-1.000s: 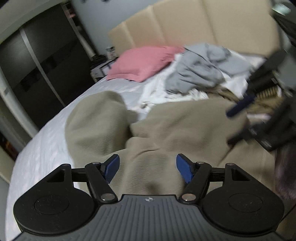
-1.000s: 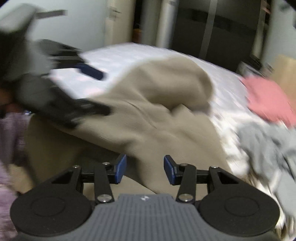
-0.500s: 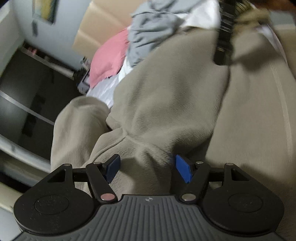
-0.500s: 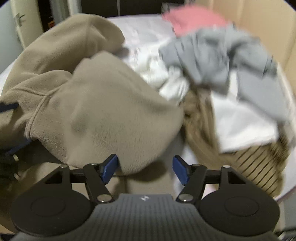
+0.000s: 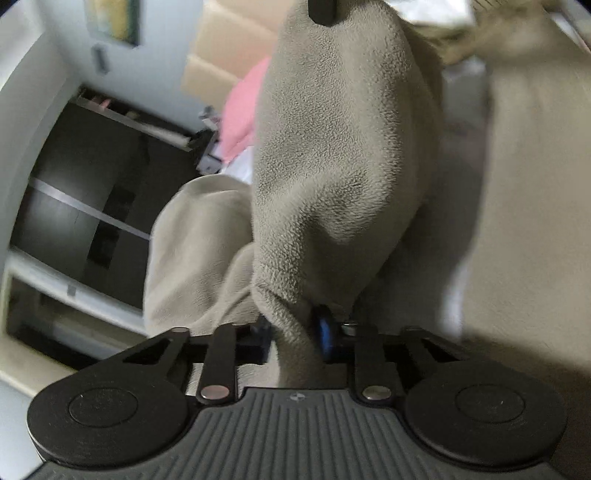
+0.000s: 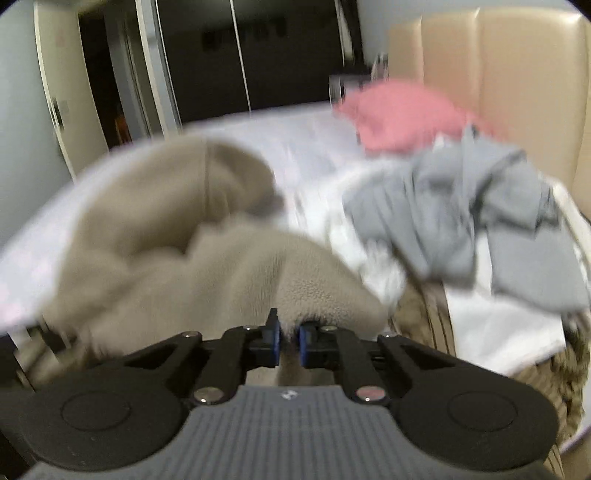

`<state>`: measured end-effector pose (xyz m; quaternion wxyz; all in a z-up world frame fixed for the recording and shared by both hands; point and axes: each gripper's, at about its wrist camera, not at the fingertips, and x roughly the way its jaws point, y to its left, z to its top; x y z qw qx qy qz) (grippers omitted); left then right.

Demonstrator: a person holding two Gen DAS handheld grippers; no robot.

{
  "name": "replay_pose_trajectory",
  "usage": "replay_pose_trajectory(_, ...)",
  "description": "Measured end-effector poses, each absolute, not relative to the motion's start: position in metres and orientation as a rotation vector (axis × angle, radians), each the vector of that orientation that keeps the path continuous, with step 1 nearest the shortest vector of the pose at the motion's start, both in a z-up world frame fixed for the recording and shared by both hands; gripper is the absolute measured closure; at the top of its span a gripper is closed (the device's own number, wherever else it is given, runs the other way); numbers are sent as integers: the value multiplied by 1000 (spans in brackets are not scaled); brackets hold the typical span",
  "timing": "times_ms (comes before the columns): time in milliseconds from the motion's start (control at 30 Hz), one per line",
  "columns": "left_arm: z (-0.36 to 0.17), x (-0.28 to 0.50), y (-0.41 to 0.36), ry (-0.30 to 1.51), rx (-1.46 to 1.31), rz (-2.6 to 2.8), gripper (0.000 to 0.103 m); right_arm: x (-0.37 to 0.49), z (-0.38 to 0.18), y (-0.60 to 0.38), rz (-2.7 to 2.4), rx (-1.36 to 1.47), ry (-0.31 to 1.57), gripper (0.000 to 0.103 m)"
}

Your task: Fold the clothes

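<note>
A beige fleece garment [image 5: 332,155] fills the left wrist view, stretched upward from my left gripper [image 5: 295,332], which is shut on a fold of it; one blue pad [image 5: 325,334] shows beside the cloth. In the right wrist view the same beige fleece garment [image 6: 177,243] lies bunched on the white bed [image 6: 295,144], and my right gripper [image 6: 288,339] is shut on its near edge. A dark part of the other gripper [image 5: 321,11] shows at the top of the left wrist view, at the fleece's upper end.
A pile of a grey garment [image 6: 461,214], white cloth [image 6: 495,325] and striped tan fabric [image 6: 569,373] lies at the bed's right. A pink pillow [image 6: 402,114] rests against the tan headboard [image 6: 498,81]. Dark wardrobe doors [image 6: 240,55] stand behind the bed.
Both grippers were open over the fleece; now each has shut on a fold of it. The left end of the fleece has been lifted and pulled taut.
</note>
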<state>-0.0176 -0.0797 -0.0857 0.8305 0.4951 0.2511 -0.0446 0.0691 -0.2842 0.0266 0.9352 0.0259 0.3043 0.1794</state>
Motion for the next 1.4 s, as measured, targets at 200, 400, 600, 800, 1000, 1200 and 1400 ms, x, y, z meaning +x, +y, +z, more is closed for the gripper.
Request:
replay_pose_trajectory(200,-23,-6,-34,570,782,-23,90,68,82,-253,431,64,454,94)
replay_pose_trajectory(400,24,5,20,644,630,63,91,81,136,-182,538,-5,372,95)
replay_pose_trajectory(600,49,7,88,676,535,226,103,87,185,-76,731,-88,271,95)
replay_pose_trajectory(800,60,-3,150,713,235,164,97,101,172,41,861,-170,315,95)
replay_pose_trajectory(1000,50,-16,142,690,209,37,52,127,125,103,869,-276,438,93)
replay_pose_trajectory(1200,23,-20,128,734,179,-27,52,121,113,93,873,-359,424,62)
replay_pose_trajectory(1400,9,-6,115,754,174,-42,48,106,125,41,901,-320,385,50)
